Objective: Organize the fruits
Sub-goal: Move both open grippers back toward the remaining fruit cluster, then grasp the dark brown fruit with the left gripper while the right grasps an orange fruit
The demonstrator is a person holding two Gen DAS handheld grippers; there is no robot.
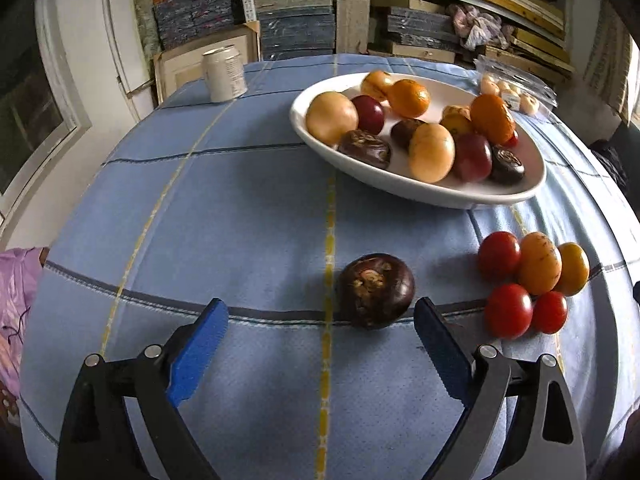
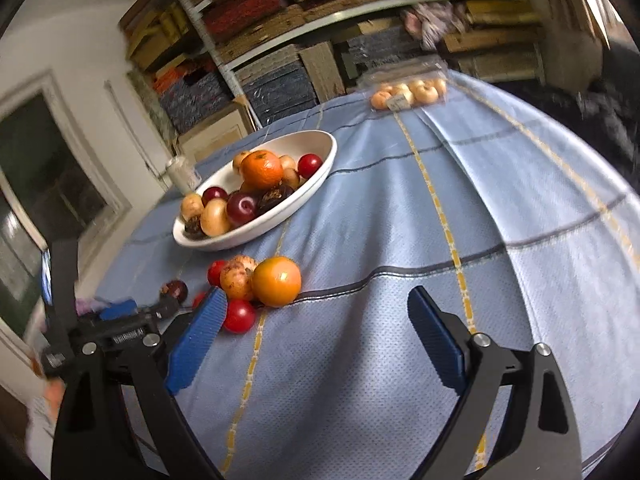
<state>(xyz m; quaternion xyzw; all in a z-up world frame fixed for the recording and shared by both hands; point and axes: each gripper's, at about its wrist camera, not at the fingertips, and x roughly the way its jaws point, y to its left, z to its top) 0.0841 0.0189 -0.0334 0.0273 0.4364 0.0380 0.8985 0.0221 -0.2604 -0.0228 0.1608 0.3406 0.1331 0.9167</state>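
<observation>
A white oval bowl (image 1: 400, 184) holds several fruits: yellow, orange, red and dark purple ones. It also shows in the right wrist view (image 2: 312, 184). A dark purple fruit (image 1: 376, 290) lies alone on the blue cloth, just beyond my open left gripper (image 1: 320, 316) and nearer its right finger. A cluster of red tomatoes (image 1: 508, 310) and orange fruits (image 1: 538, 262) lies to its right. In the right wrist view my right gripper (image 2: 314, 308) is open and empty, with an orange fruit (image 2: 276, 281) and a red tomato (image 2: 239, 317) by its left finger.
A white can (image 1: 224, 74) stands at the table's far left. A clear pack of pale round fruits (image 2: 408, 92) lies at the far edge. Shelves of stacked boards stand behind the table. The left gripper's body (image 2: 120, 332) shows at the right wrist view's left.
</observation>
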